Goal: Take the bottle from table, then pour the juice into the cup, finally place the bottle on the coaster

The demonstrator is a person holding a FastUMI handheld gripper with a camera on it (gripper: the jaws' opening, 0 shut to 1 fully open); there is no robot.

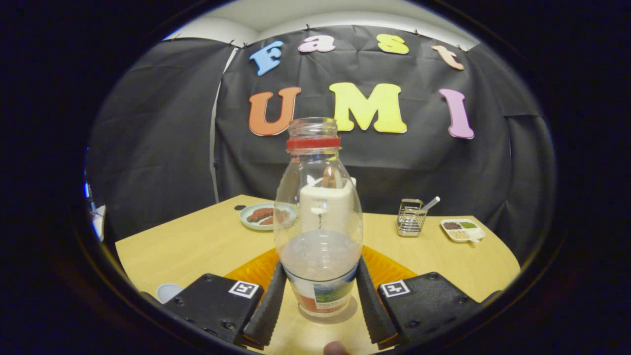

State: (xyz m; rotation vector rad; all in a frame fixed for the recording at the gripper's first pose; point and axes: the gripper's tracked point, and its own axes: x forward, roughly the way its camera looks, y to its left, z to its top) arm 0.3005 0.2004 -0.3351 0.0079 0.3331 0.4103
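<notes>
Two fingers of the gripper (319,291) are seen at the bottom middle of the frame, one on each side of the bottle (318,222). They look pressed against its lower sides, so the bottle seems to be gripped. The bottle is held straight up, with its open mouth at the middle of the frame. An orange coaster (389,268) is seen just behind it on the table (197,241). A white cup (328,207) is seen farther back, through the glass.
</notes>
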